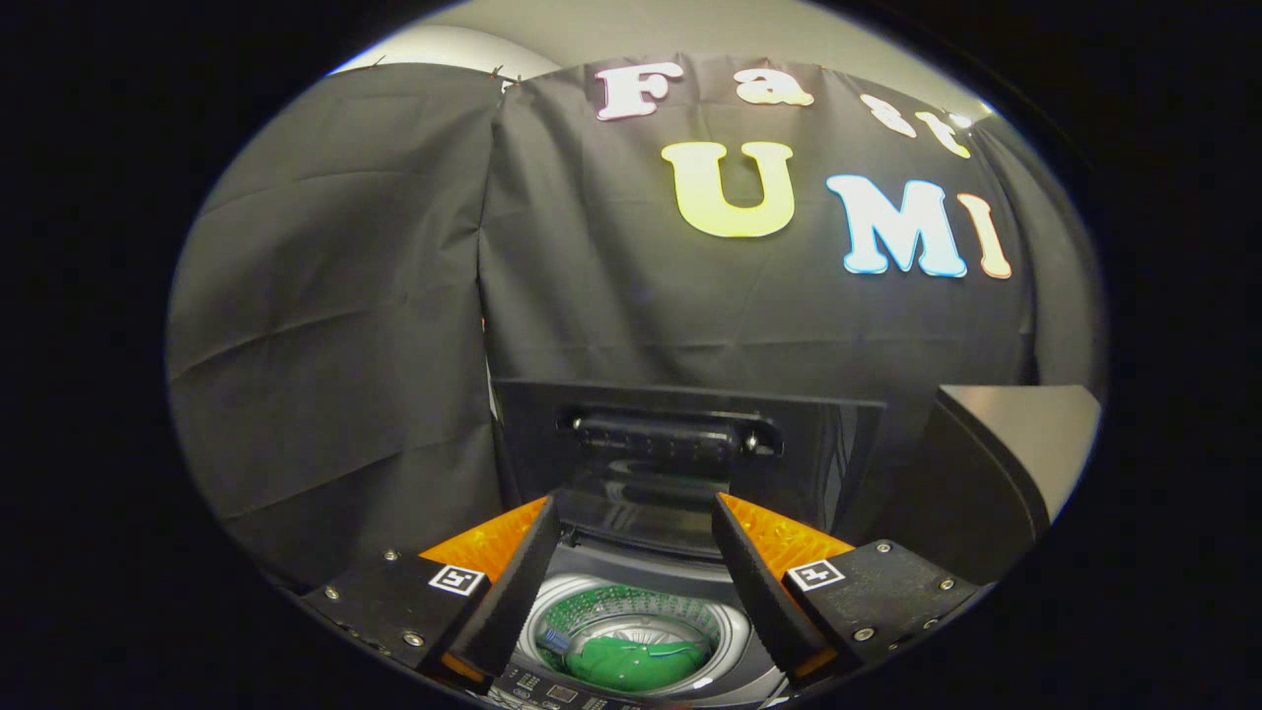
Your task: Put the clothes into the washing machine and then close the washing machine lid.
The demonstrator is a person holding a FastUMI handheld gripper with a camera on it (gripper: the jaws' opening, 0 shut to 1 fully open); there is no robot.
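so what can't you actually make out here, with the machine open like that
- Drum, gripper view: only part of its inside shows between the open, empty jaws of the gripper; whether more lies under the green garment cannot be told.
- Control panel: cut off by the view's edge, markings too small to tell.
- Raised lid: its lower edge and hinge sit behind the fingers.
- Grey object beside the machine: cut off, kind unclear.

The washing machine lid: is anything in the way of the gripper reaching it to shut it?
Nothing visible is. The lid stands upright just beyond the open gripper, with bare space between them. The green garment lies down in the drum, below the rim.
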